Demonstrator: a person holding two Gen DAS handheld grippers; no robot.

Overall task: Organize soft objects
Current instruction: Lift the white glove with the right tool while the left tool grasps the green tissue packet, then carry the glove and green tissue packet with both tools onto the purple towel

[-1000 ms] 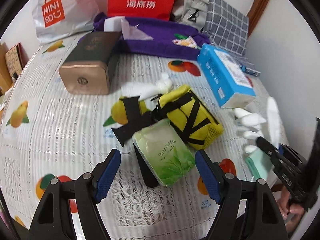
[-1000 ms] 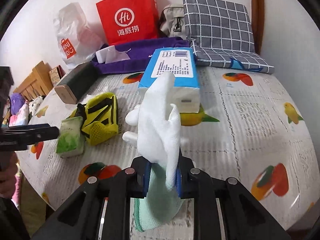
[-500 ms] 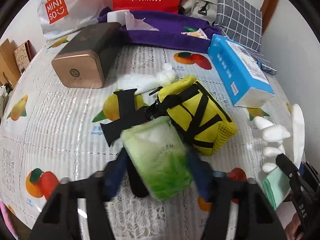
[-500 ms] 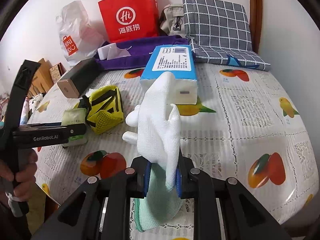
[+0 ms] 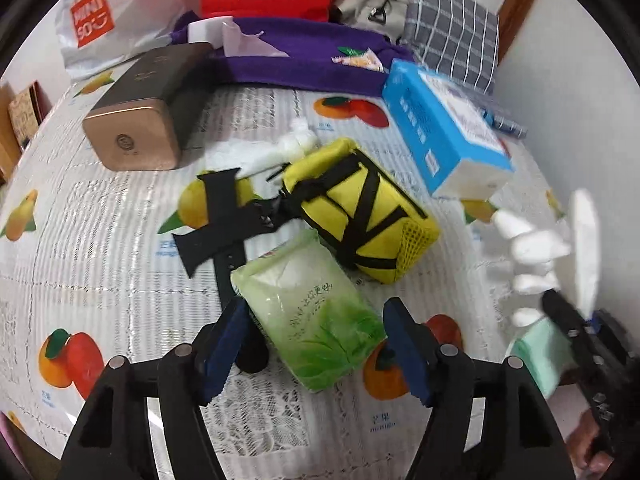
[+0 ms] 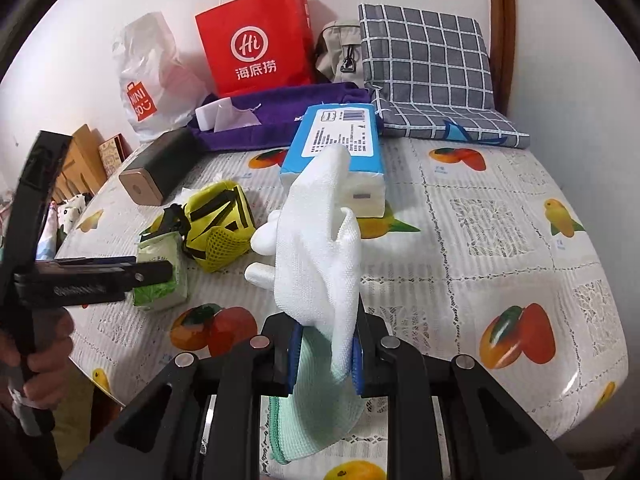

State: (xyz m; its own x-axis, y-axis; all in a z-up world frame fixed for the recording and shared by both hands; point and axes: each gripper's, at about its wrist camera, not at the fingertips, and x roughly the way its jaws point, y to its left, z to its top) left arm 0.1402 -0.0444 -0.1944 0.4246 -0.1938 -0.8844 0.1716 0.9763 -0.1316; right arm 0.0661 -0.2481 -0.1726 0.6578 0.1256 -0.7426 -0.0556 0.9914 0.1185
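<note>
So here we've got the left gripper (image 5: 314, 344) hanging over the green tissue pack (image 5: 310, 312), which lies flat on the fruit-print tablecloth (image 5: 100, 248). The pack's near end sits between the two blue pads (image 5: 222, 344), and the jaws are opening right now; in the left wrist view there's a sliver of gap on each side, so we'd say the pads aren't pressing on it. The pack's long axis runs diagonally, from the near-right corner by the gripper up and away to the left, with its far end pointing at the black strap (image 5: 224, 216) of the yellow mesh pouch (image 5: 360, 208). That pouch lies just behind the pack, touching or very nearly.

Our right gripper (image 6: 325, 354) has its jaws pinched together on a white knit glove (image 6: 320, 248), mint cuff hanging down below the pads and the fingers sticking up and off to the left. It's held above the tablecloth, well apart from the tissue pack. Behind it lies a blue tissue box (image 6: 336, 148).
</note>
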